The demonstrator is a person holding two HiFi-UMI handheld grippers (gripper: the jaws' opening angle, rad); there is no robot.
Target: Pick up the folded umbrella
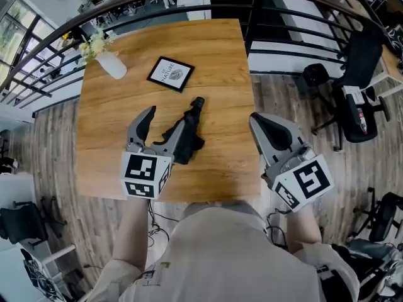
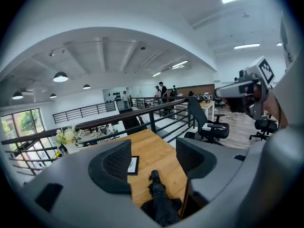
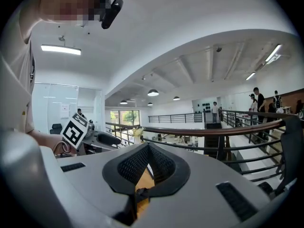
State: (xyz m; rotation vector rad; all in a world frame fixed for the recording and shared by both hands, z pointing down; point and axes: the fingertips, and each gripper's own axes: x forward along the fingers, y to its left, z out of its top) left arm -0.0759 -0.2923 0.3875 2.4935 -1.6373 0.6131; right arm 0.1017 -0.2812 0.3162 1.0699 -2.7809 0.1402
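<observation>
The folded black umbrella (image 1: 187, 135) lies on the wooden table (image 1: 214, 55), handle end toward the far side. My left gripper (image 1: 167, 118) hovers over its near end, open. One jaw stands to the left of the umbrella, and the other is over its loose fabric. In the left gripper view the umbrella (image 2: 159, 199) lies below and between the wide-apart jaws of the left gripper (image 2: 154, 159), not touching the pads. My right gripper (image 1: 257, 119) hangs at the table's right edge, shut and holding nothing. In its own view the right gripper (image 3: 148, 148) has its pads met at the tips.
A framed card (image 1: 170, 73) lies on the far half of the table, and a white vase with flowers (image 1: 107, 60) stands at the far left corner. A dark railing (image 1: 296, 24) runs behind the table. An office chair (image 1: 359, 87) stands on the floor at right.
</observation>
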